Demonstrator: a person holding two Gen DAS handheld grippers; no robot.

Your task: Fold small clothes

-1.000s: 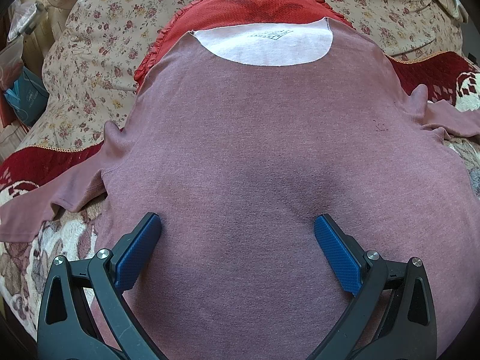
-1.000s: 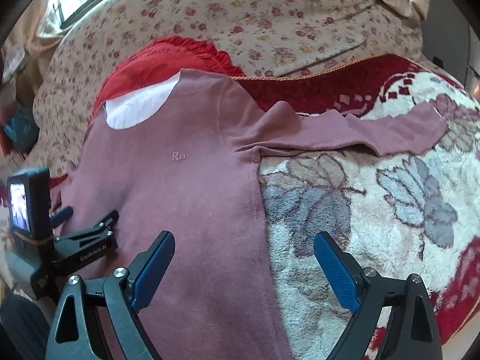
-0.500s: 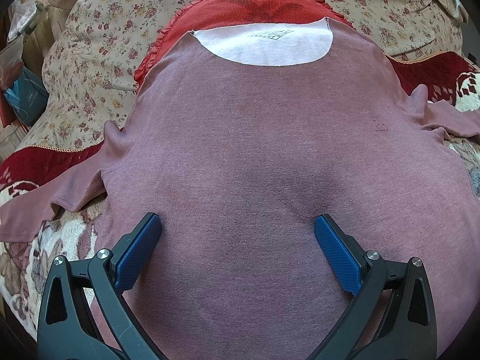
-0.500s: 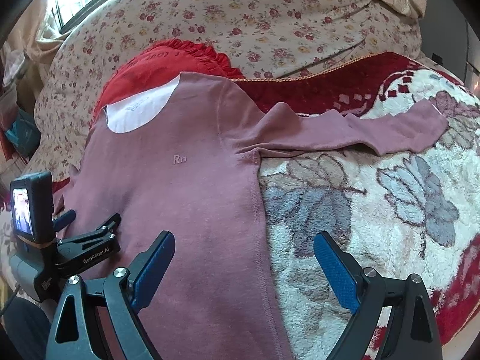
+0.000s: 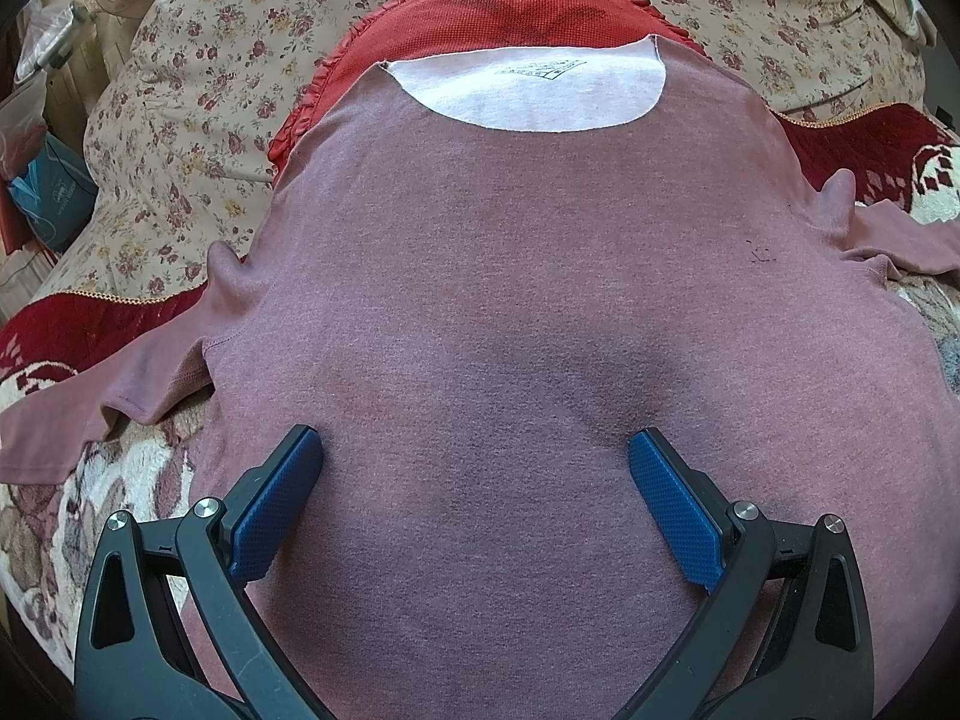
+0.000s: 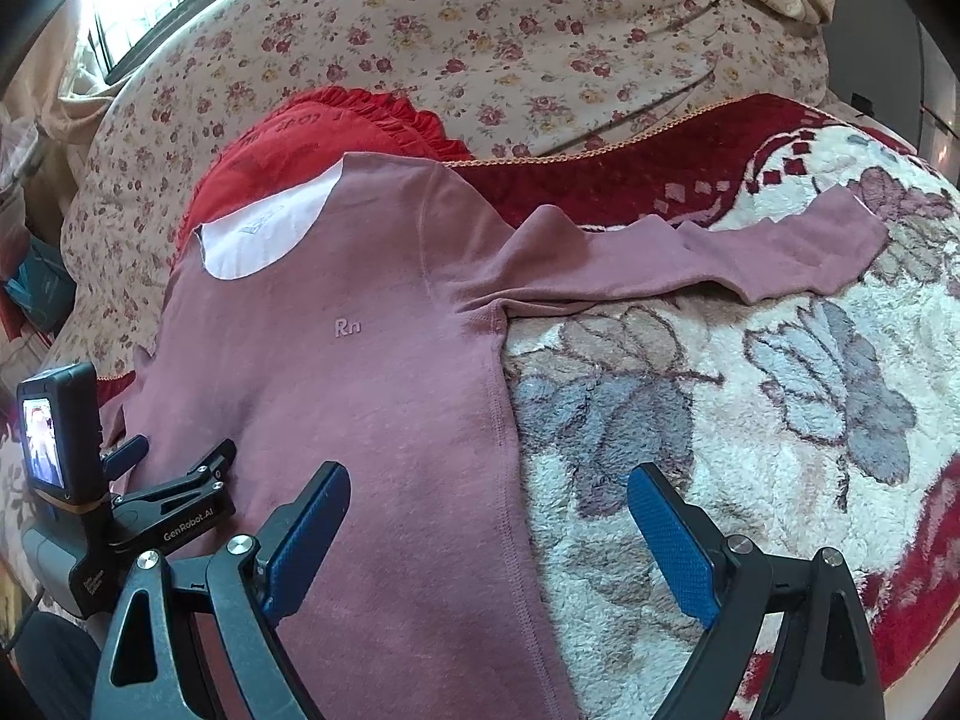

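Note:
A mauve long-sleeved shirt [image 5: 510, 276] lies spread flat, face up, on a plush floral blanket [image 6: 750, 420], white neck lining at the far end. My left gripper [image 5: 474, 450] is open, low over the middle of the shirt's body, nothing between its blue pads. My right gripper [image 6: 489, 483] is open too, straddling the shirt's [image 6: 360, 396] right side seam, one pad over cloth, the other over blanket. The right sleeve [image 6: 708, 258] stretches out to the right. The left sleeve [image 5: 108, 396] trails off to the left. The left gripper [image 6: 174, 462] with its camera shows at the right view's left edge.
A red frilled cushion [image 5: 516, 6] sits under the shirt's collar, against a flowered bedcover [image 6: 540, 42]. A dark red blanket border [image 6: 630, 174] runs behind the sleeve. A blue bag [image 5: 51, 192] lies off the bed's left side.
The right wrist view has drifted slightly, the shirt sitting a little lower in frame. The left gripper and the shirt have not moved.

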